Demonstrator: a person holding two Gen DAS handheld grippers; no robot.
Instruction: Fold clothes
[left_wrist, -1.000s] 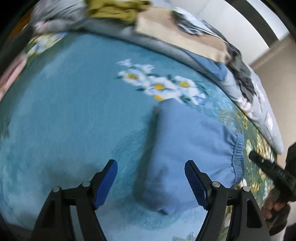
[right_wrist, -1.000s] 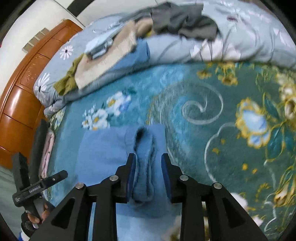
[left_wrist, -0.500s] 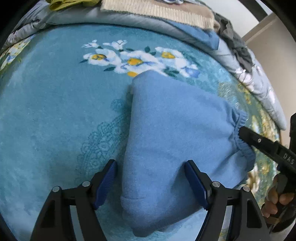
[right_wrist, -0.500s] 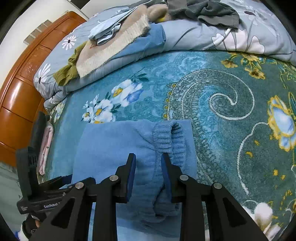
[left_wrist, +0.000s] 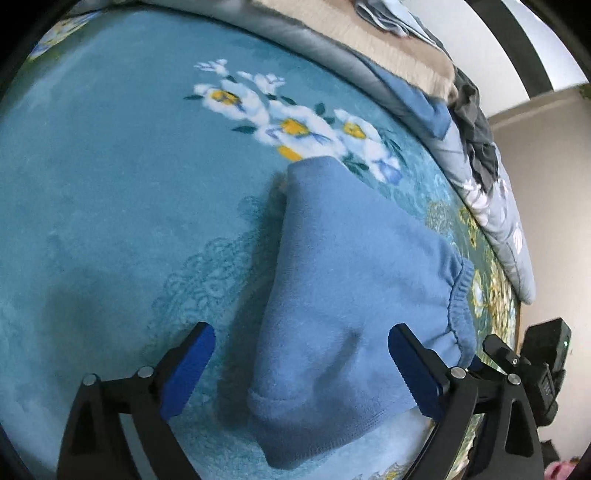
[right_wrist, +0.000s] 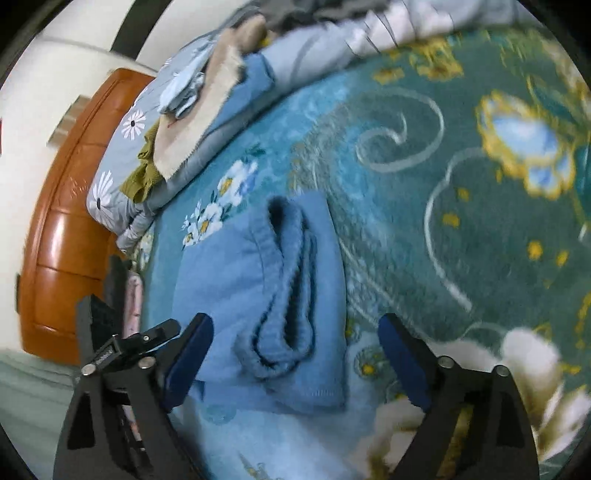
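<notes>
Jaws of both grippers, left (left_wrist: 301, 369) and right (right_wrist: 295, 360), stand released, gripping nothing. Folded blue garment (left_wrist: 354, 280) lies on the blanket (left_wrist: 110, 184), between the fingers, waistband (right_wrist: 291, 295) at 12 o'clock from the right gripper. Fold appears complete; next likely needs a fresh garment from the 11 o'clock pile (right_wrist: 192, 122).

A blue fleece garment (left_wrist: 354, 280) lies folded flat on the floral bedspread (left_wrist: 110, 184). Its ribbed elastic waistband (right_wrist: 291, 295) gapes slightly open.

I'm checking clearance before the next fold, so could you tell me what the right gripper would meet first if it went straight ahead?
Most likely the ribbed waistband of the folded blue garment, which lies between the open right gripper fingers. Depth is unclear, so it could land slightly short.
</notes>
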